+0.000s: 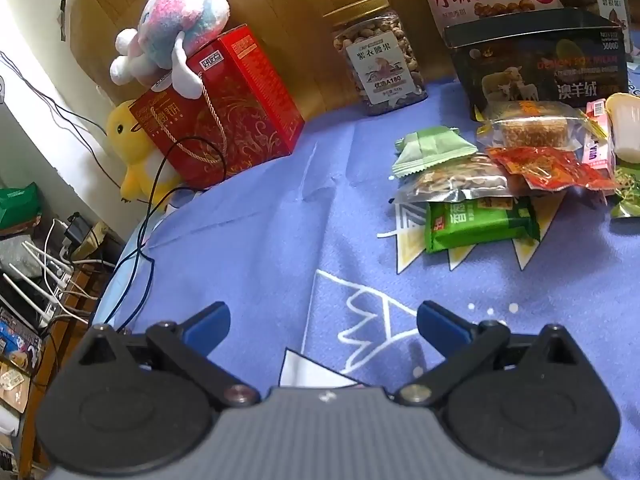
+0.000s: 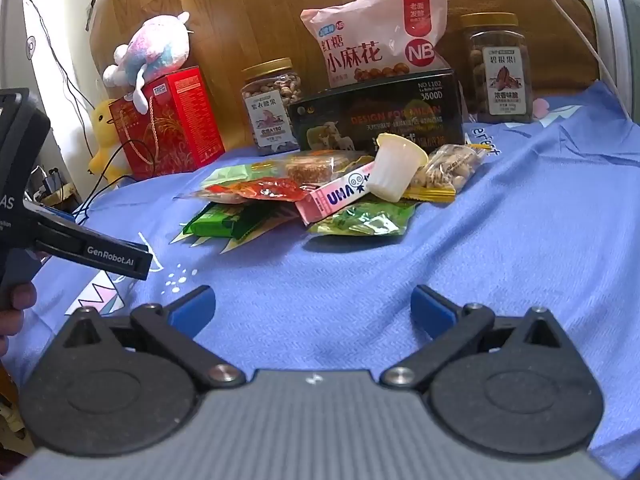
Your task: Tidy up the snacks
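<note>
I am seeing both the left gripper and right gripper hanging fully spread and empty over the blue cloth. Only my right view is showing the second clear nut jar and a hand. The pink rectangular carton is lying atop the snack pile, centre-cloth, long axis running lower left to upper right.

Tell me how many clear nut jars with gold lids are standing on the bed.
2: one jar stands between the red gift box and the black box; the other jar stands right of the black box. More could hide behind the boxes.
</note>
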### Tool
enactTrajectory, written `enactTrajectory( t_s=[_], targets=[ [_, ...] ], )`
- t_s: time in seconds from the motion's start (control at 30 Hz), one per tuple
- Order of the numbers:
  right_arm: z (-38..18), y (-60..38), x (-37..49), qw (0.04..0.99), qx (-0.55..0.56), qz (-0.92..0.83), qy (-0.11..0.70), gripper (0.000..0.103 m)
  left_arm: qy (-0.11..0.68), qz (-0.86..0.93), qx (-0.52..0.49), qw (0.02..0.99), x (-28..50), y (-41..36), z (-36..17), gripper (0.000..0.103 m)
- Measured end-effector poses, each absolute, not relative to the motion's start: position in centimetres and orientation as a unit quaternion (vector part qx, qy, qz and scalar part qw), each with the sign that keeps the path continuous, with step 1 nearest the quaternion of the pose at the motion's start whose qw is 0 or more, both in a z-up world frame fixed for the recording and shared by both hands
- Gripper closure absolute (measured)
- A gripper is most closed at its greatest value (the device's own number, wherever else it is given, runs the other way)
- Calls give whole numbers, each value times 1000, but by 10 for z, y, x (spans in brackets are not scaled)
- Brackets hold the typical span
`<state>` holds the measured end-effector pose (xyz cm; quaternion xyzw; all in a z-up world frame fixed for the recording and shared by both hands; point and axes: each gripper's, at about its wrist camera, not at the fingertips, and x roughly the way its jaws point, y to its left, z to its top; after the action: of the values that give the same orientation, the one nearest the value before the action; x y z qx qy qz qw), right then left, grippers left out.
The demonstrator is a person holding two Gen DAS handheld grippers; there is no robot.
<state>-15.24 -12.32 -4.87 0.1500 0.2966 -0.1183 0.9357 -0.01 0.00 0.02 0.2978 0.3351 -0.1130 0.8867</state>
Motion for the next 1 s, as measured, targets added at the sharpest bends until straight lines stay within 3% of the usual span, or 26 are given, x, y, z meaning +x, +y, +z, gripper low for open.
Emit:
enactTrajectory(
  t_s=[1.0],
  targets=[
    [-51, -121, -152, 936, 146, -120, 298, 0, 320, -116, 294, 893, -4, 0, 4, 0]
  ],
)
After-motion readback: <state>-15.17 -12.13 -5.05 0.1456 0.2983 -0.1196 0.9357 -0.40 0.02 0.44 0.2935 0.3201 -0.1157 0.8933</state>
